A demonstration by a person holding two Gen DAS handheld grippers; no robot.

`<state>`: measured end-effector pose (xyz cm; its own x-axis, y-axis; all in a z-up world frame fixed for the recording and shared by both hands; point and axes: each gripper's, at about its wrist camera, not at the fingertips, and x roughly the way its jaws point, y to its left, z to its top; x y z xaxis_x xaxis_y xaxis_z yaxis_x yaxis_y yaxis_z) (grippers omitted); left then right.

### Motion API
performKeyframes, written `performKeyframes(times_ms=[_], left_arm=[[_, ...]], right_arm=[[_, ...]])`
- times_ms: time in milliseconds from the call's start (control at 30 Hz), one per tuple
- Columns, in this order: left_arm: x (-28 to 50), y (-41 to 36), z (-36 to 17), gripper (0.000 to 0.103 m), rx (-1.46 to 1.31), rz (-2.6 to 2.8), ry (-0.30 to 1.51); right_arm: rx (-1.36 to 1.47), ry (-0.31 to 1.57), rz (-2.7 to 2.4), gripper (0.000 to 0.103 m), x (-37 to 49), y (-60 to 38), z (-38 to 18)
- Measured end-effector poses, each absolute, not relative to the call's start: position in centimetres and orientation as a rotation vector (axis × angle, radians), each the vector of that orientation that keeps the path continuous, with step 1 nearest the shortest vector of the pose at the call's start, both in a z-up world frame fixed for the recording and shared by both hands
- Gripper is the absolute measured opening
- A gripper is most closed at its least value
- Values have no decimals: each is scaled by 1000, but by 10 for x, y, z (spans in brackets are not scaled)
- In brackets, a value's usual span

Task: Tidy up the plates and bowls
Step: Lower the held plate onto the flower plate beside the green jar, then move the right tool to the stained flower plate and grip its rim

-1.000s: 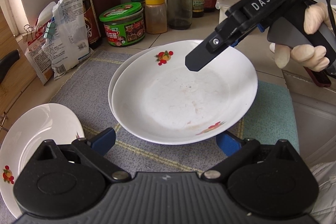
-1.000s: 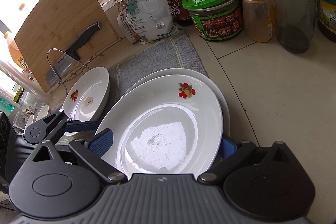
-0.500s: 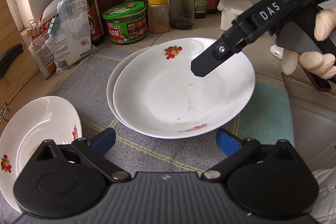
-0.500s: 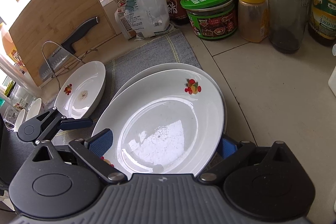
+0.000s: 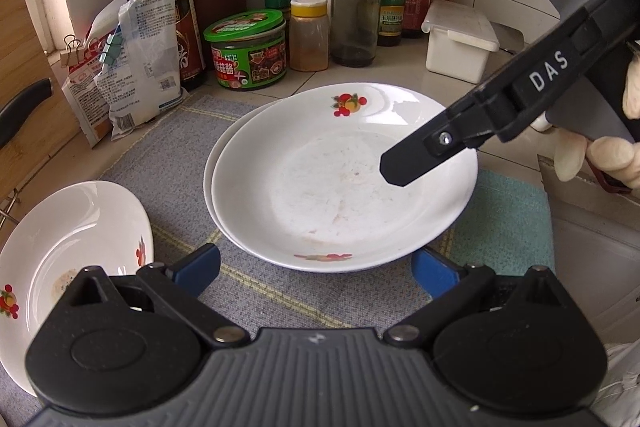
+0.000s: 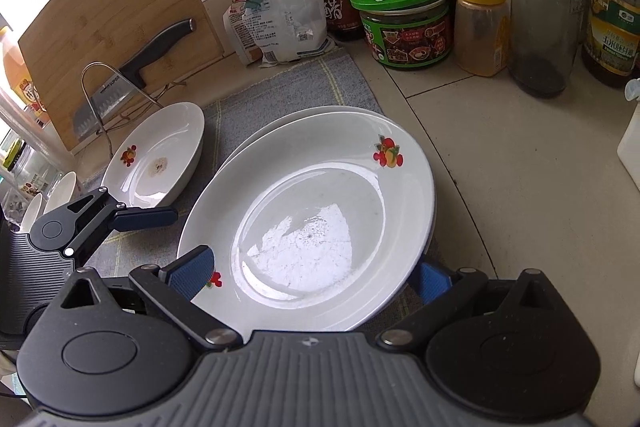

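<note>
Left wrist view: the left gripper (image 5: 316, 269) is hovering wide open and empty at the bottom centre, before two stacked plates (image 5: 344, 179) sitting mid-frame on a grey mat (image 5: 168, 155). Right wrist view: the right gripper (image 6: 308, 269) is spreading wide, empty, straddling the stack's near rim; a third plate (image 6: 160, 157) is lying centre left.

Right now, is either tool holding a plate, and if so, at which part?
Nothing is held. The left tool and the right tool are both open near the top plate, not closed on its rim.
</note>
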<state>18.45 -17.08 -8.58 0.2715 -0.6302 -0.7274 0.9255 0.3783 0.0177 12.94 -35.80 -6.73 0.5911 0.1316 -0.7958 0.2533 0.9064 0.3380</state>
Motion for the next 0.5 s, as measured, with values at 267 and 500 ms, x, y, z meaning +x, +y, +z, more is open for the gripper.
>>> performKeyframes(times_ms=[267,500], left_arm=[[184,-171,-88,101,482,-1082,719],[182,-170,-88,101,474,-1068,723]], right_arm=[[442,951,-78,103,122,-350,-68],[452,951,-64,103,117,-348,-69]])
